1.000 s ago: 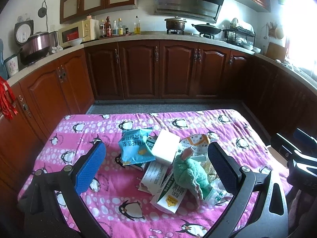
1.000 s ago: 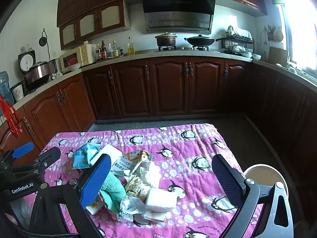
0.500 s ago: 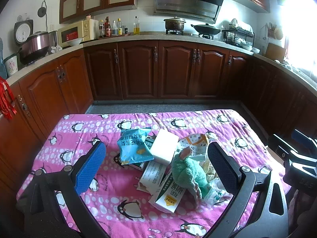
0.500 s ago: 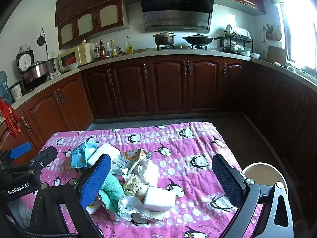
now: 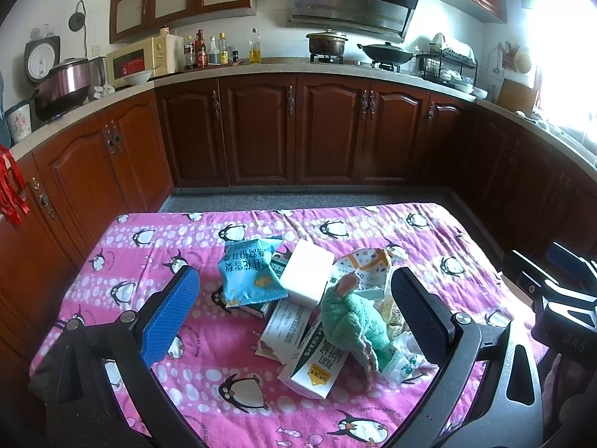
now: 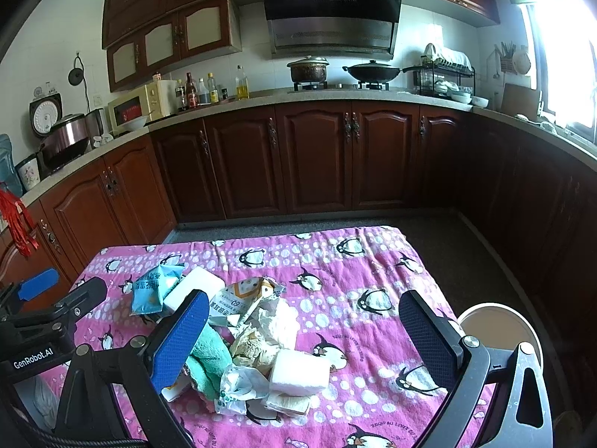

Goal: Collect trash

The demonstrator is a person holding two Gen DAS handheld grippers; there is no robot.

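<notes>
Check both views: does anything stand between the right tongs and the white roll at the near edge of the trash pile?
Nothing visible does. The right tongs hang open above the pink cloth, and the roll lies in the open at the pile's near edge, with only air between. Crumpled paper touches its far side.

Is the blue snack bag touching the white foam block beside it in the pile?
Touching. In the left wrist view the blue snack bag lies with its right edge against the white foam block, no tablecloth showing between them.
</notes>
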